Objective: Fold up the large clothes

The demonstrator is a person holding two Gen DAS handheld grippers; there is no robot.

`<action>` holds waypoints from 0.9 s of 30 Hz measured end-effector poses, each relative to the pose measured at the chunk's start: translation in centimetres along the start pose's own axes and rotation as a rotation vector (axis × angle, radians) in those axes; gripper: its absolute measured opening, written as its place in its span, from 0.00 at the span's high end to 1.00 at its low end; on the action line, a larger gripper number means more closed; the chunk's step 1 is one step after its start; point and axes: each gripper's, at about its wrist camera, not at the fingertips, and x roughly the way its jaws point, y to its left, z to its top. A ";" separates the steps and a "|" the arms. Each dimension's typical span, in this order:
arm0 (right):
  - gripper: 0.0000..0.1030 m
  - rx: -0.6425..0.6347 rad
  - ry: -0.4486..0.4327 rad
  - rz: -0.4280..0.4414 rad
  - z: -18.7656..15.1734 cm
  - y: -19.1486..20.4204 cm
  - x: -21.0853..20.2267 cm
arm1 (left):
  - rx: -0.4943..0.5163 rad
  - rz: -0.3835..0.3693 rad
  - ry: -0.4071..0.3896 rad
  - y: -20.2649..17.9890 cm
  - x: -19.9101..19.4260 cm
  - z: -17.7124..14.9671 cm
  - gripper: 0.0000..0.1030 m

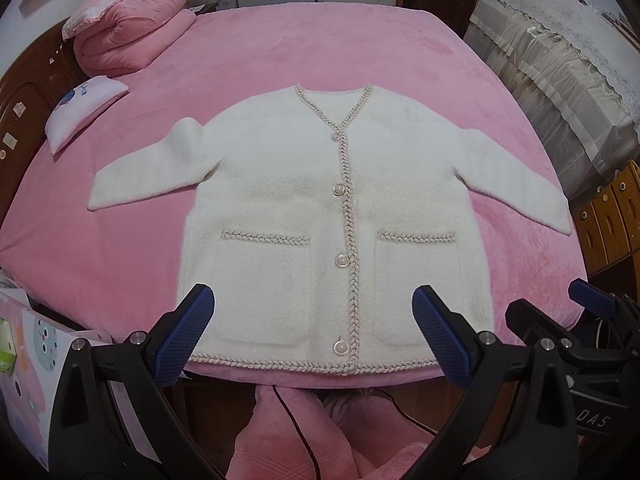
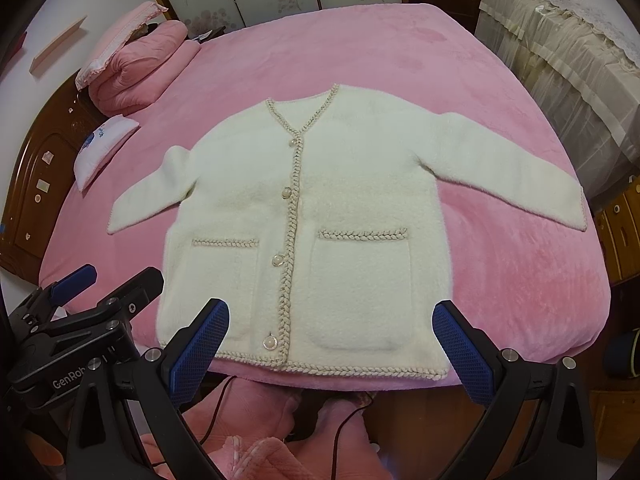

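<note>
— Two sets of tongs, left tongs (image 1: 314, 334) and right tongs (image 2: 330, 346), both spread wide, gripping nothing, hanging just off the near edge of the bed (image 1: 120, 240)?

— Yes. Beyond them, cardigan (image 1: 332, 216) flat on the pink cover, face up, buttoned, hem (image 1: 312, 366) right along the near edge, sleeves out to either side, collar away.

— Likely trouble?

— Probably thick, fluffy cloth: easy to pinch only the top layer, so front lifts and back stays behind. Hem so near the edge could slide off toward the floor if tugged this way. Buttons (image 1: 341, 347) could snag a pad. Cable (image 1: 296, 432) dangling below, near the knees, could catch.

— Room to work?

— Plenty of bare cover past the collar and left of the left sleeve (image 1: 140, 178). Tighter on the right: right sleeve (image 2: 520, 184) reaching close to the bed's side. Further back, small pillow (image 1: 86, 106) and rolled quilt (image 1: 128, 36), well apart from the cardigan.
</note>
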 end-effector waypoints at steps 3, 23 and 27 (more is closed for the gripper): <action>0.00 0.000 0.000 0.001 0.0 -0.1 0.0 | 0.000 0.000 0.000 0.0 0.0 0.0 0.04; 0.00 -0.017 -0.008 -0.013 -0.3 0.0 -0.2 | 0.002 0.001 -0.002 -0.3 0.0 0.0 0.05; 0.00 -0.017 -0.008 -0.014 -0.3 0.0 -0.3 | 0.003 -0.001 0.000 -0.3 0.1 0.1 0.05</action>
